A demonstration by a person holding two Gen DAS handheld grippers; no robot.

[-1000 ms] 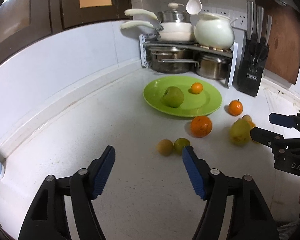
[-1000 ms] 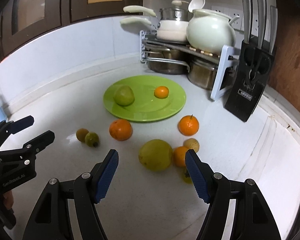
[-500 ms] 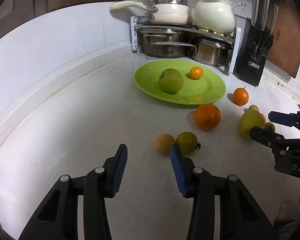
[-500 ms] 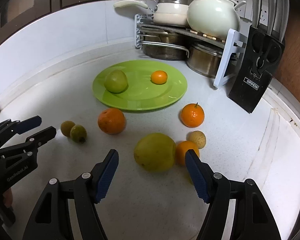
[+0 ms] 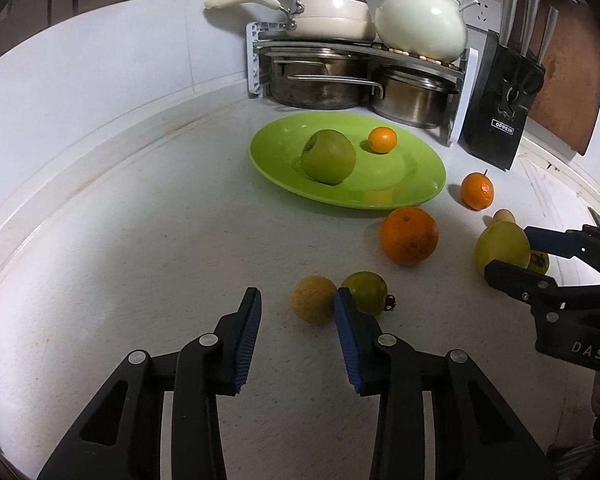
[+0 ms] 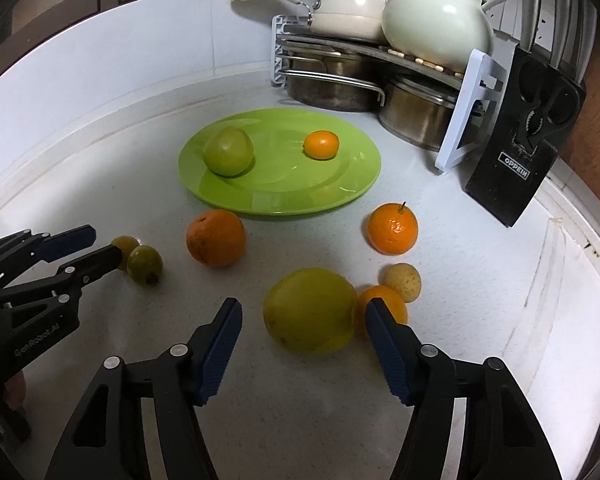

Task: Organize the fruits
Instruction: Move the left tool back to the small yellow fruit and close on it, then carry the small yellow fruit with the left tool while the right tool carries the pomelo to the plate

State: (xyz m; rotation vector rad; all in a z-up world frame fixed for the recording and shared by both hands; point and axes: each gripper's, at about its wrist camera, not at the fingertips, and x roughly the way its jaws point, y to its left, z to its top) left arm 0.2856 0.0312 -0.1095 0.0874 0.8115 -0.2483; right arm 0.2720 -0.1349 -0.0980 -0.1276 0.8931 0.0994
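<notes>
Closing fingers (image 5: 256,322) flanking yellow fruit (image 5: 313,298)

Bare counter (image 5: 148,240) left; pot rack (image 5: 356,64) blocks behind plate (image 5: 416,184)

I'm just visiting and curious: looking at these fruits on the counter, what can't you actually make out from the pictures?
- Left view: the small dark-green fruit behind the big yellow-green fruit is mostly hidden by the right claw.
- Right view: the small orange is half covered by that claw's finger.
- Right view: the yellowish fruit sits behind the left claw, whose fingers are closing; contact is unclear.
</notes>
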